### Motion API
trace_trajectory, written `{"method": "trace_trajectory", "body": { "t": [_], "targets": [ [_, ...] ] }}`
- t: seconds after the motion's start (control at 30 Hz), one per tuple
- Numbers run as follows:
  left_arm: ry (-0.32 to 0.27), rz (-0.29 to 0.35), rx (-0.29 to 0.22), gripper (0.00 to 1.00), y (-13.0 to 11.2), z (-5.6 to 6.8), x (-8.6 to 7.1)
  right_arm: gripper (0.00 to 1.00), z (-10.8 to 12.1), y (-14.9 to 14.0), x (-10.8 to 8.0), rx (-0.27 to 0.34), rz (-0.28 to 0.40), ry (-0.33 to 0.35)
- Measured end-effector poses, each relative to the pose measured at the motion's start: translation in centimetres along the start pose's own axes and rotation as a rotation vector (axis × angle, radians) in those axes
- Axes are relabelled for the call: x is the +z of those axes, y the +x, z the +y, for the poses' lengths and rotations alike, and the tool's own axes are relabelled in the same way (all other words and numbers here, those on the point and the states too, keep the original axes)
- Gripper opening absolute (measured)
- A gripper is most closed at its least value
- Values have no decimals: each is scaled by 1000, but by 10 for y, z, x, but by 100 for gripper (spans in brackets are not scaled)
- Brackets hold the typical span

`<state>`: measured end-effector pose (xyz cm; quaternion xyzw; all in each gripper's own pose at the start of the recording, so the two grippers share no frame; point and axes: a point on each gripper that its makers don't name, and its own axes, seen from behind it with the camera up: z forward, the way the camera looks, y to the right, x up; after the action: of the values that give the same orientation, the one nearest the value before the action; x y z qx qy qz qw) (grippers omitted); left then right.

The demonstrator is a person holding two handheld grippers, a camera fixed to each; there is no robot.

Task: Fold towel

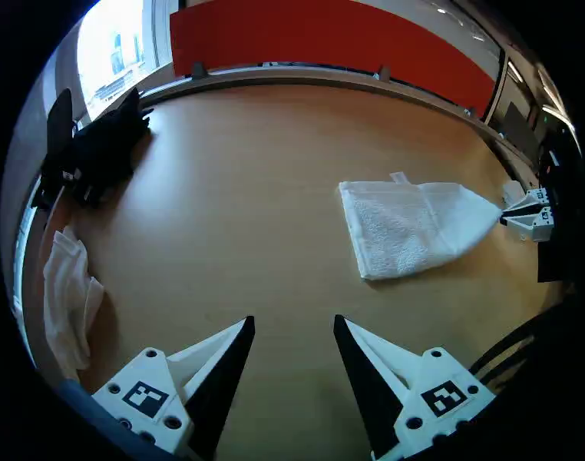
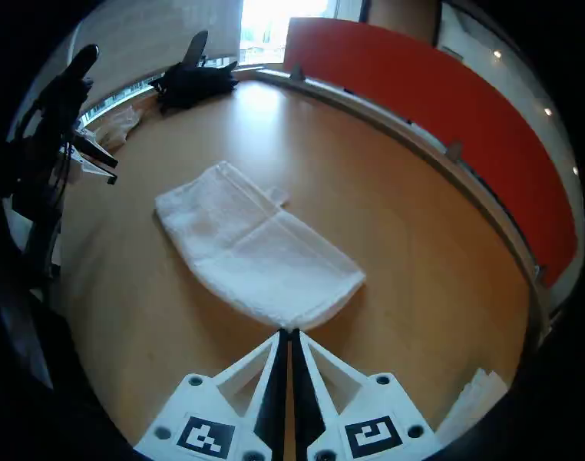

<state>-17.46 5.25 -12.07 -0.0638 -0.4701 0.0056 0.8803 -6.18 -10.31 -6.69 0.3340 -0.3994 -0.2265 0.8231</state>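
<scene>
Jaws: left gripper (image 1: 293,321) wide apart, holding nothing, over smooth wooden table (image 1: 239,192). Right gripper (image 2: 291,332) pinched together on the near corner of the towel (image 2: 246,246). The towel is white terry, folded, roughly rectangular, flat mid-table, tapering to a point at the pinch. Left gripper view: crumpled white cloth (image 1: 66,296) at the left table edge, partly cut off; black heap (image 1: 100,150) far left, unidentifiable.

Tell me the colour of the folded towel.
The towel is plain white, clearest in the right gripper view.
</scene>
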Motion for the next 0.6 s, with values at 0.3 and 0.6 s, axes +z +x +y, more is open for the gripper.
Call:
{"method": "trace_trajectory", "body": {
  "t": [0.3, 0.6],
  "targets": [
    [-2, 11, 2, 75, 6, 3, -3, 4, 14, 35, -30, -40, 63, -57],
    [-5, 20, 6, 76, 11, 5, -8, 4, 31, 49, -52, -67, 88, -102]
  ]
}}
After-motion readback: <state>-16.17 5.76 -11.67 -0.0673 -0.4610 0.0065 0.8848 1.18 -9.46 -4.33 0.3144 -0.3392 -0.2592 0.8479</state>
